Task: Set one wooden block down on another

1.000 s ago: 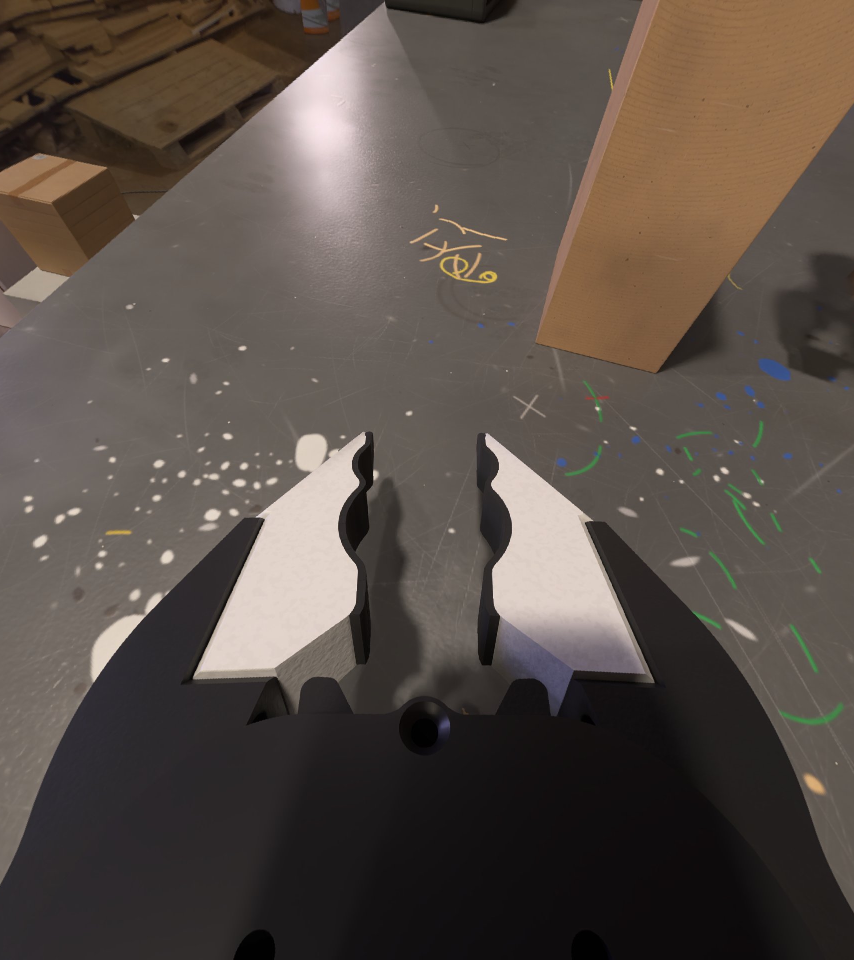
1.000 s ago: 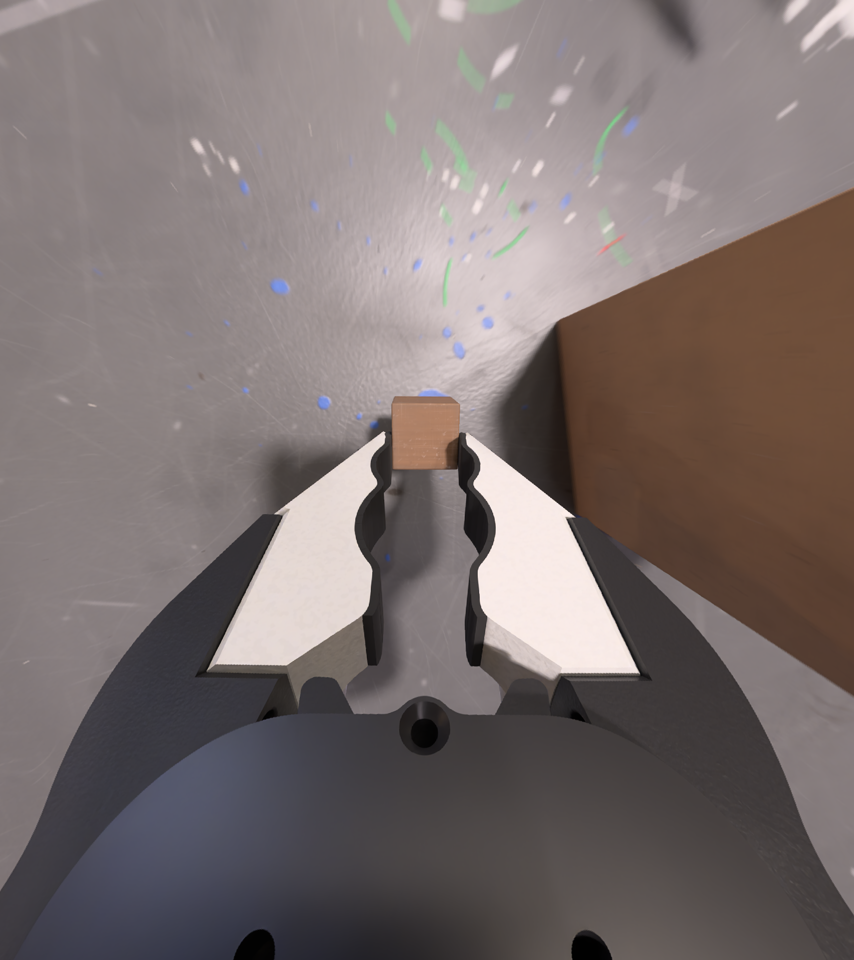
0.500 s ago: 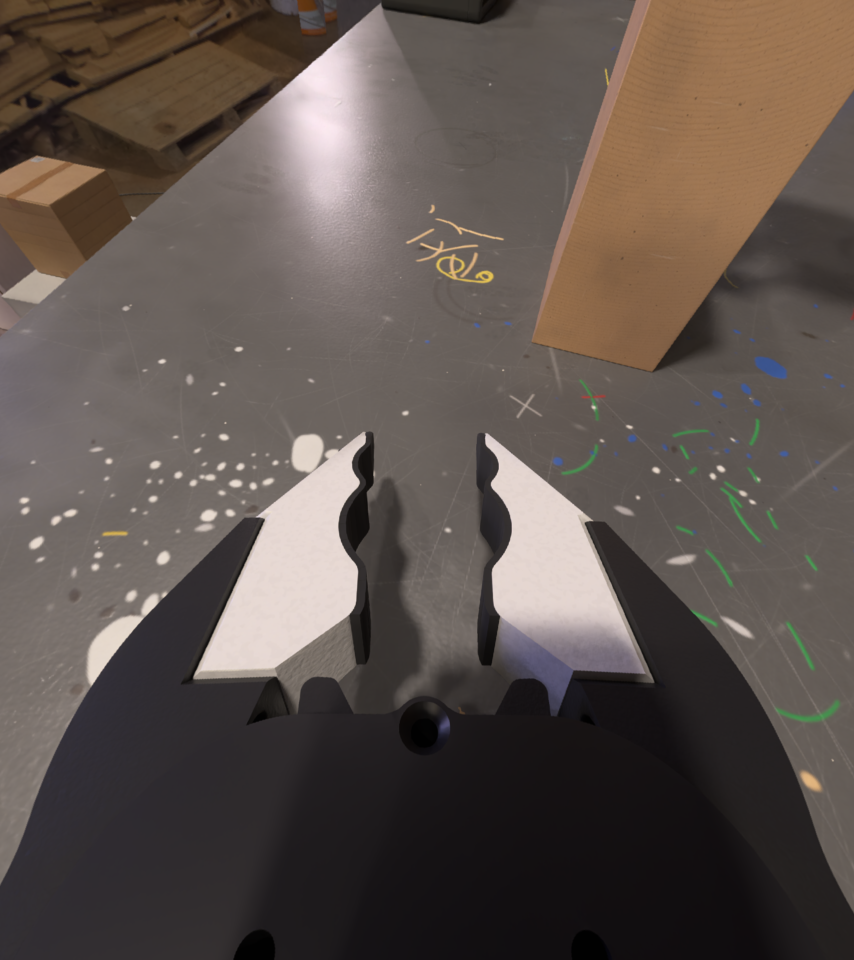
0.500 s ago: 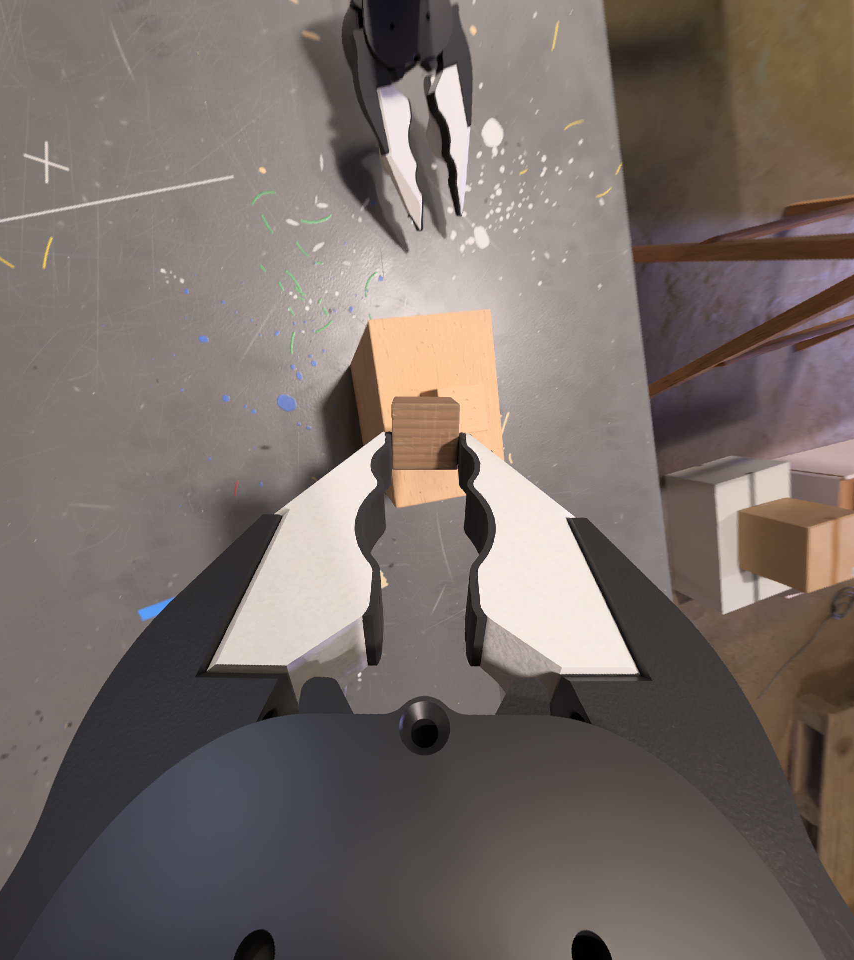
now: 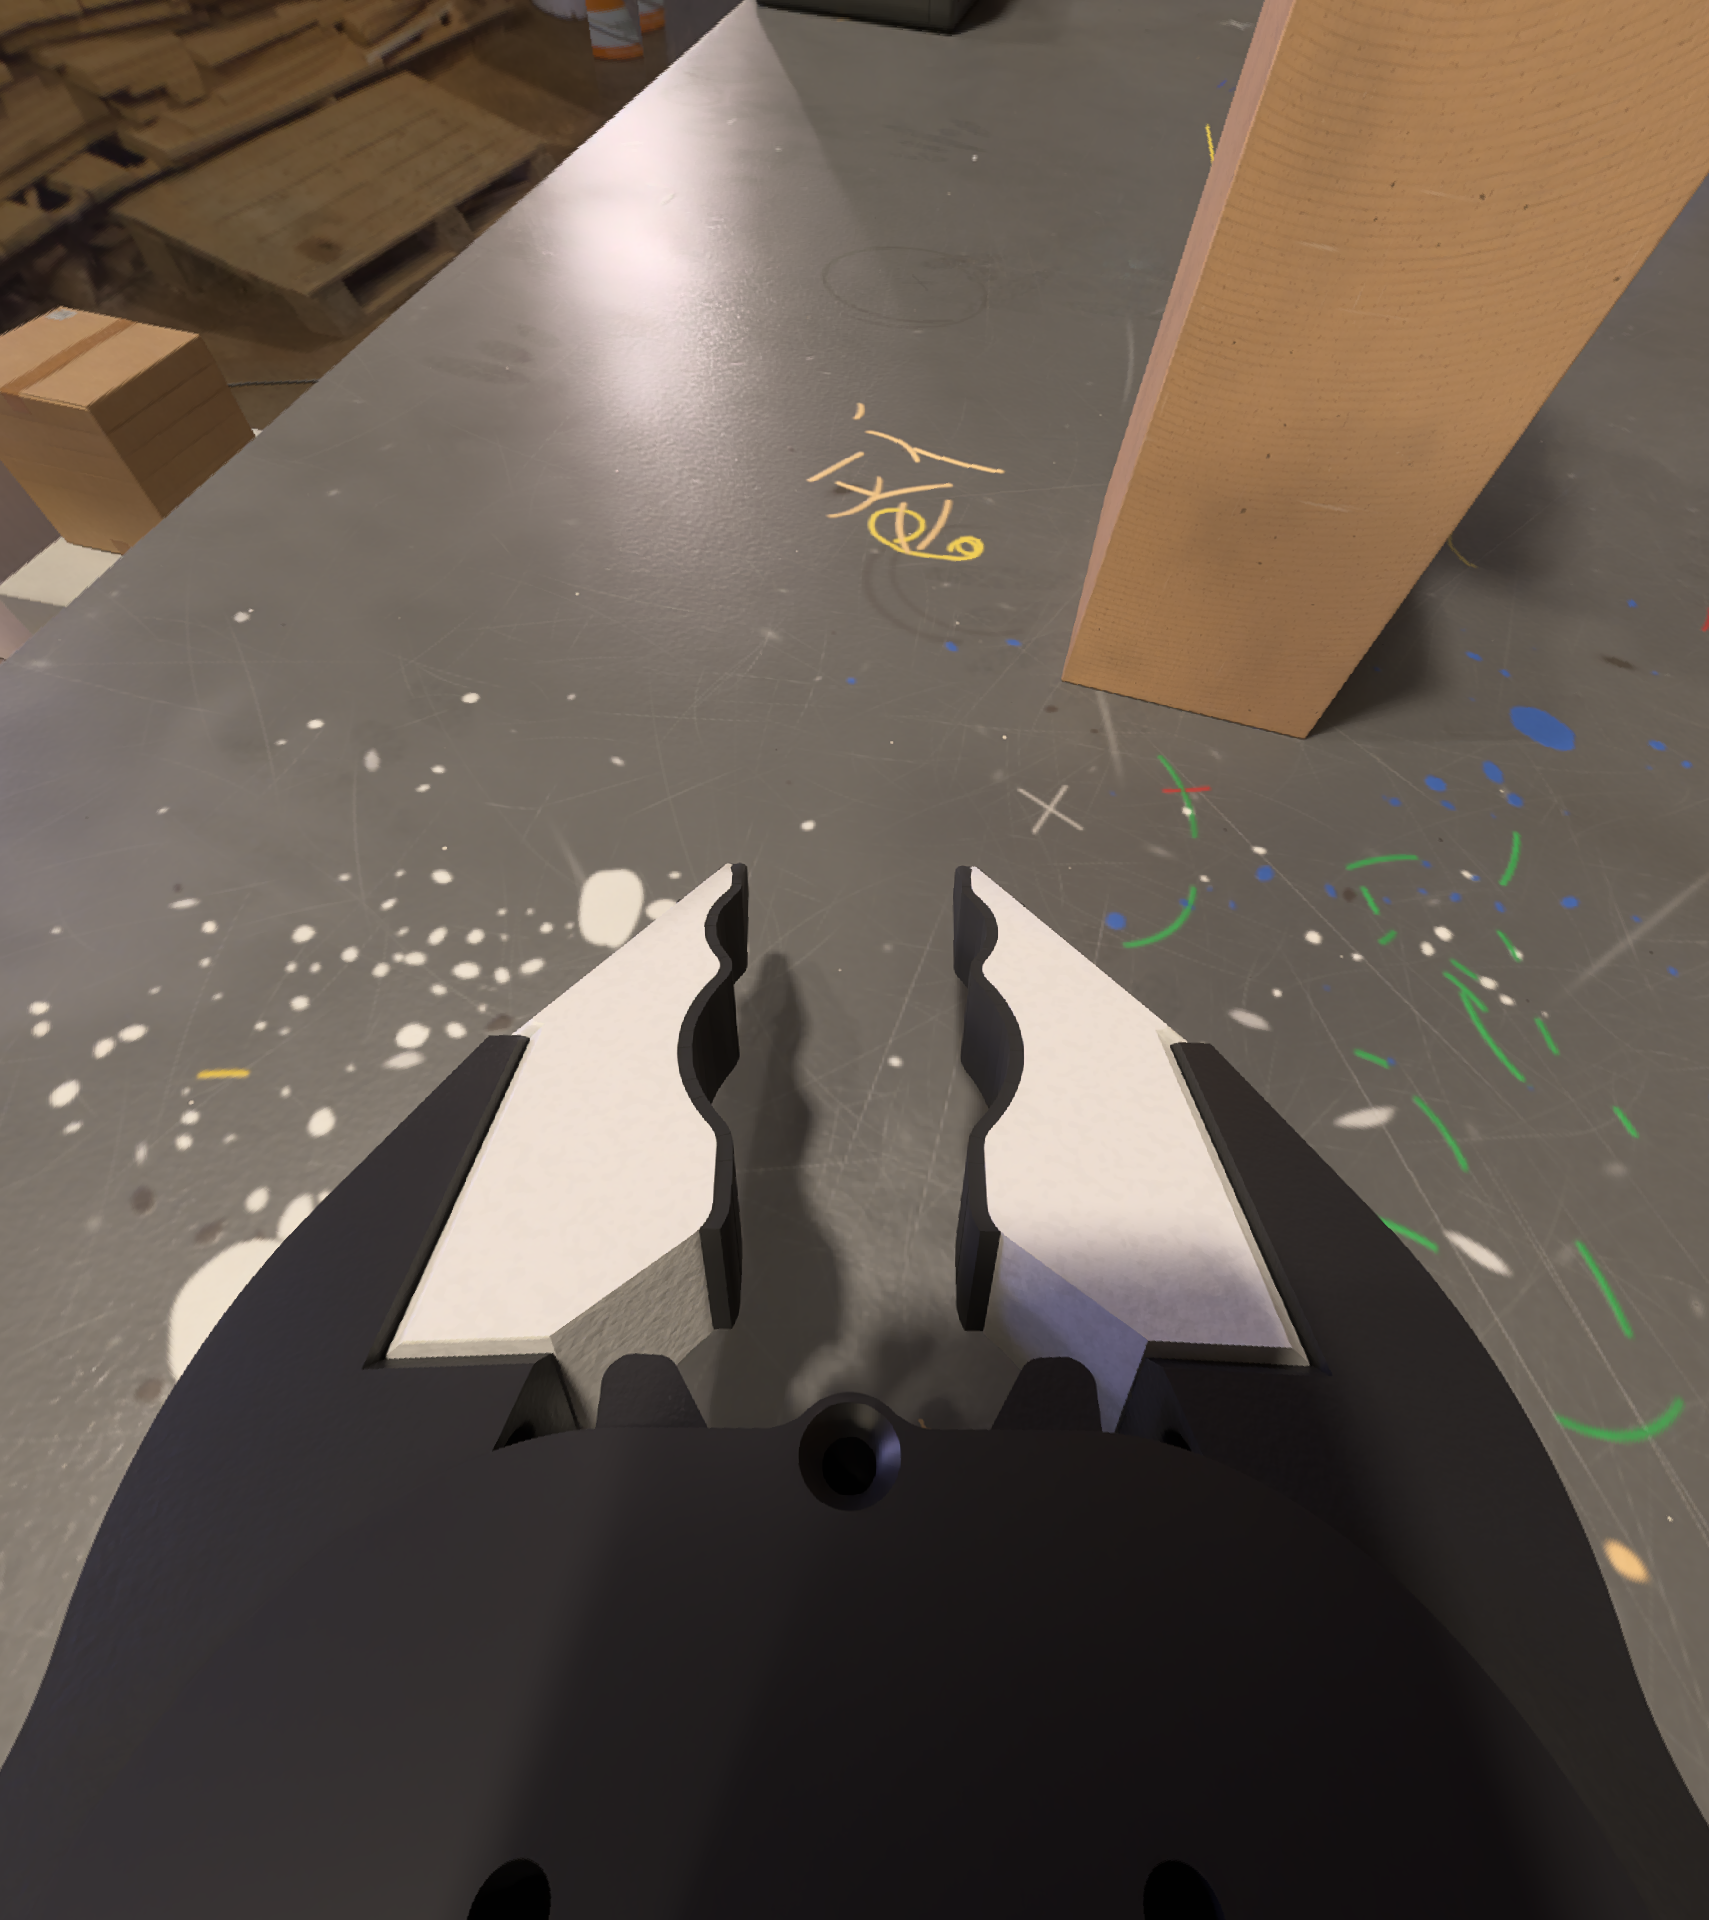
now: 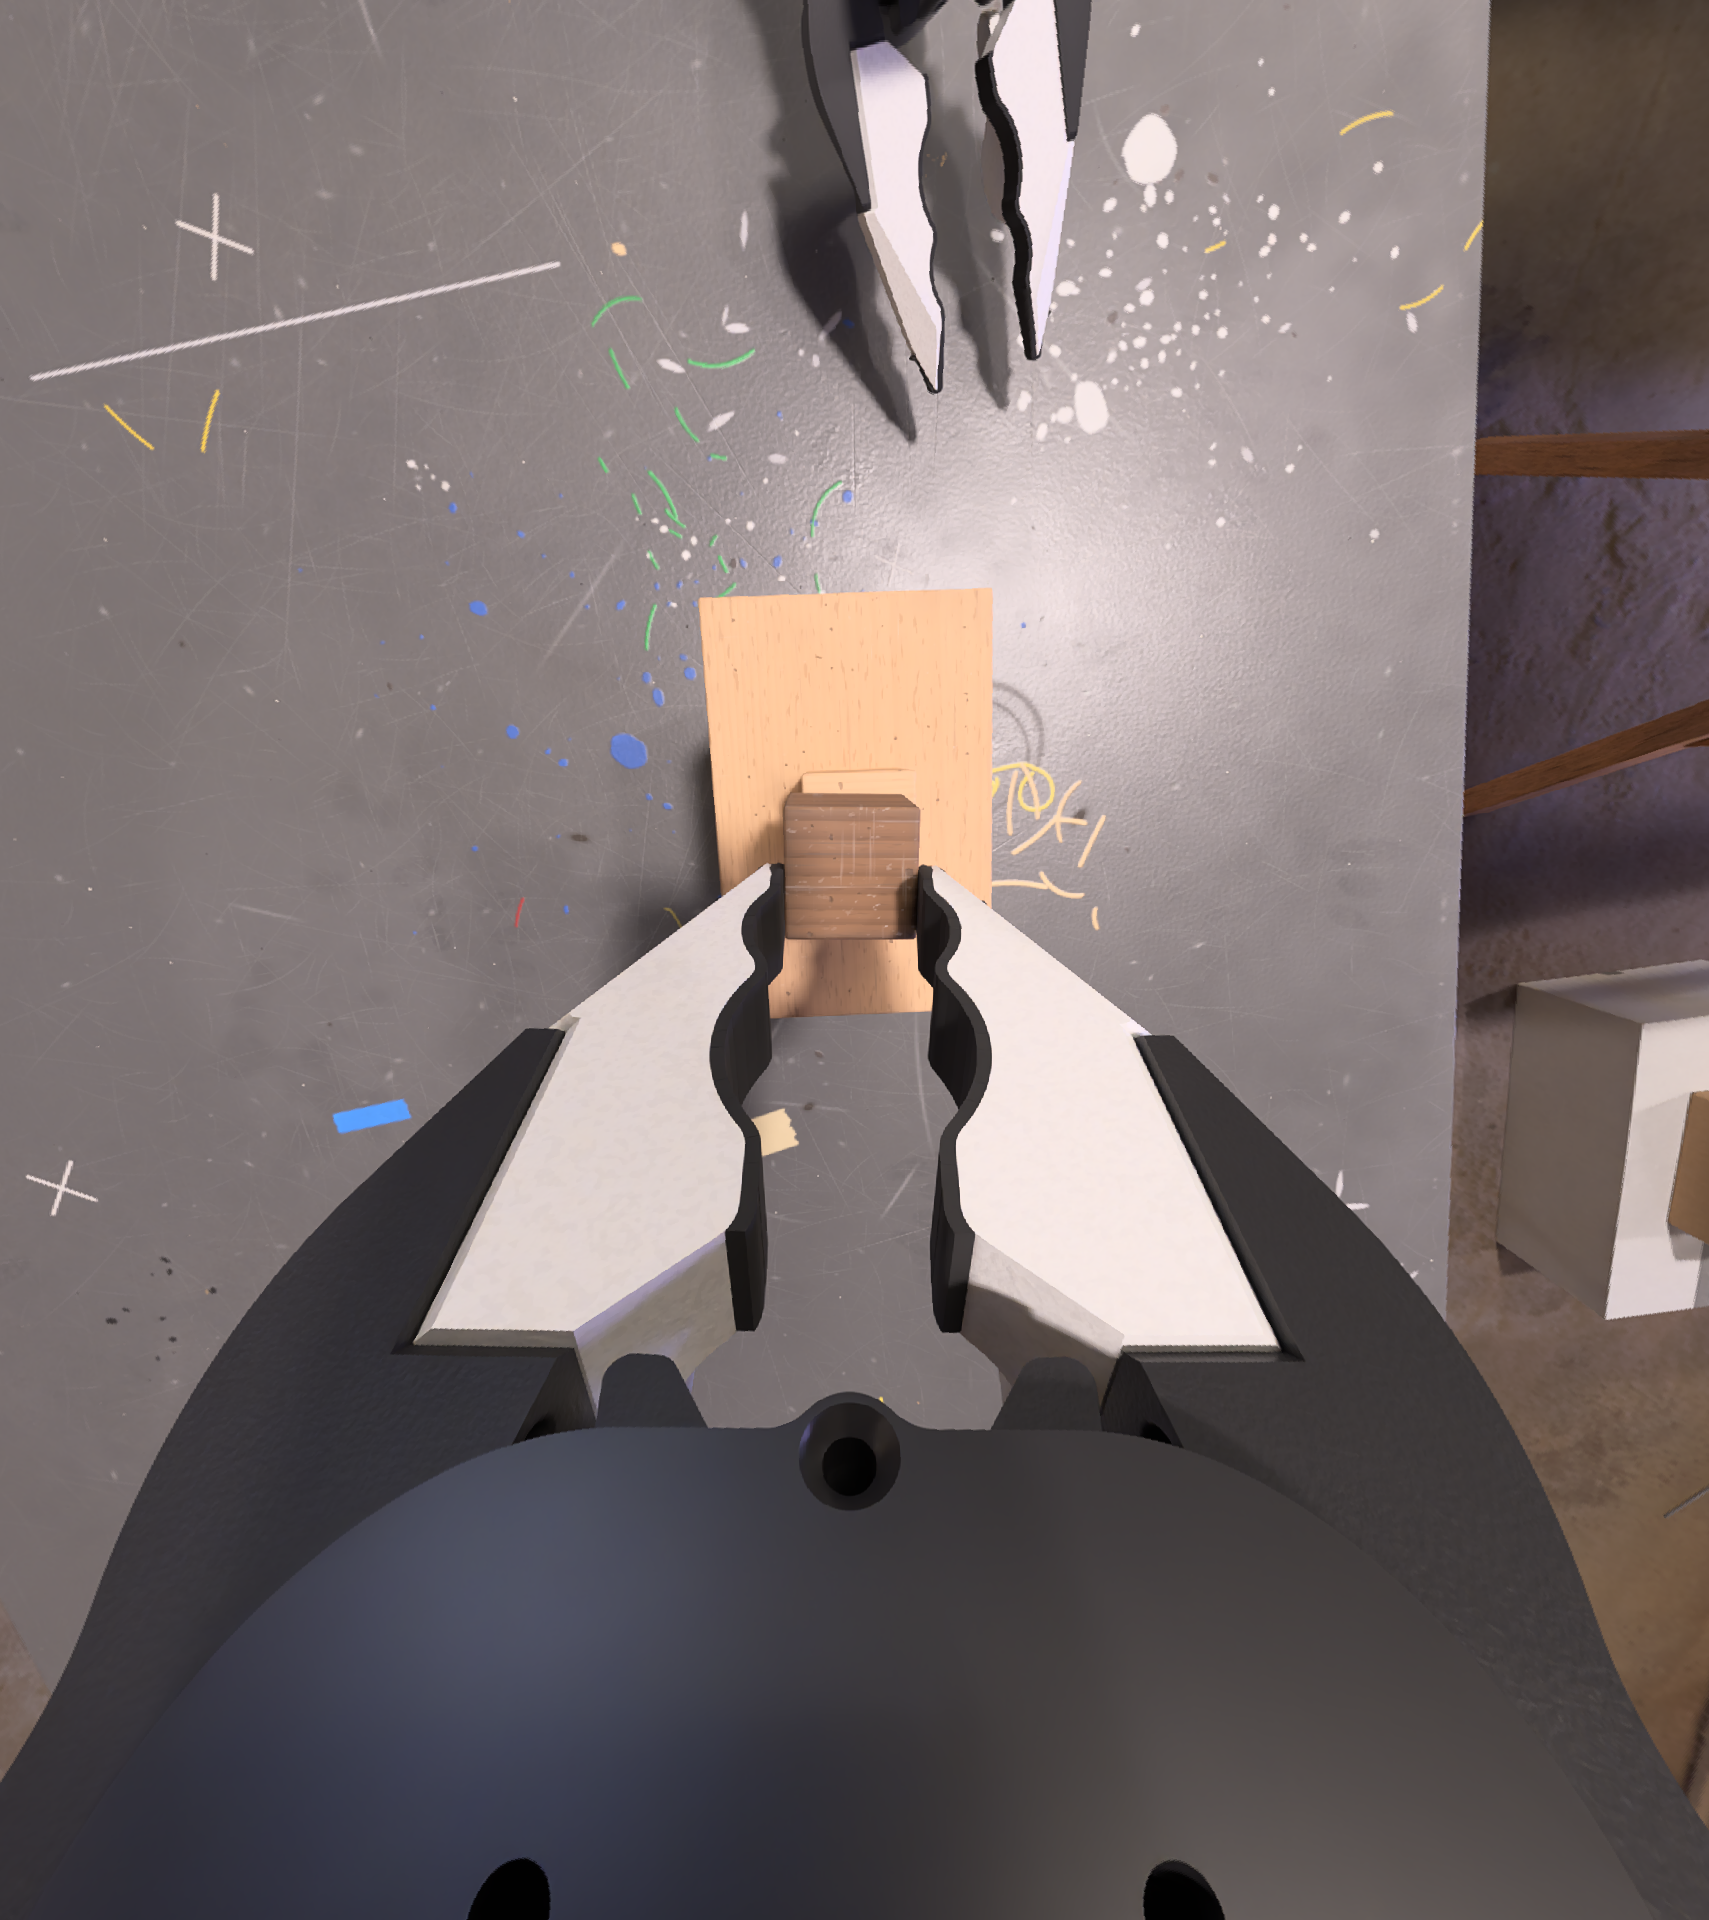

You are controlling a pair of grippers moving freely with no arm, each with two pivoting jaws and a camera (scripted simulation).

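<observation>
My right gripper (image 6: 850,883) is shut on a small dark wooden cube (image 6: 850,868) and holds it high, looking straight down onto a tall light wooden block (image 6: 845,686) that stands on the grey table. The cube sits over the near part of the tall block's top. In the left wrist view the same tall block (image 5: 1401,364) rises at the upper right. My left gripper (image 5: 850,883) is open and empty, low over the table, short of that block. It also shows at the top of the right wrist view (image 6: 980,358).
The grey table (image 5: 569,520) is spattered with white, green and blue paint. Its edge runs along the left in the left wrist view, with a cardboard box (image 5: 91,416) and wooden pallets beyond. In the right wrist view white and brown boxes (image 6: 1660,1132) lie past the table's right edge.
My right gripper has risen with the cube from beside the tall block to above it, and the cube now sits over the block's top. The left gripper has barely moved.
</observation>
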